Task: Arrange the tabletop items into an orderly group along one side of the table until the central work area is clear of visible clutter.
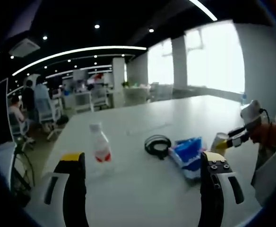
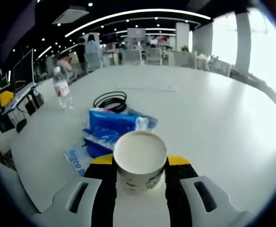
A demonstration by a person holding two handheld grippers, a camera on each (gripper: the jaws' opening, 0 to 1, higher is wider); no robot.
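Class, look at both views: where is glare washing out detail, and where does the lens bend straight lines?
Left gripper view: the windows are blown out white, the ceiling is dark, and the ceiling light strips curve. Right gripper view: the table edge bows, glare whitens its right side, and the cup is sharp.

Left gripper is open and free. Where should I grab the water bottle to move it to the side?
Take the water bottle across its body near the red label, coming in level from the side. It stands upright and apart from the cable coil, so the left gripper has room for both fingers.
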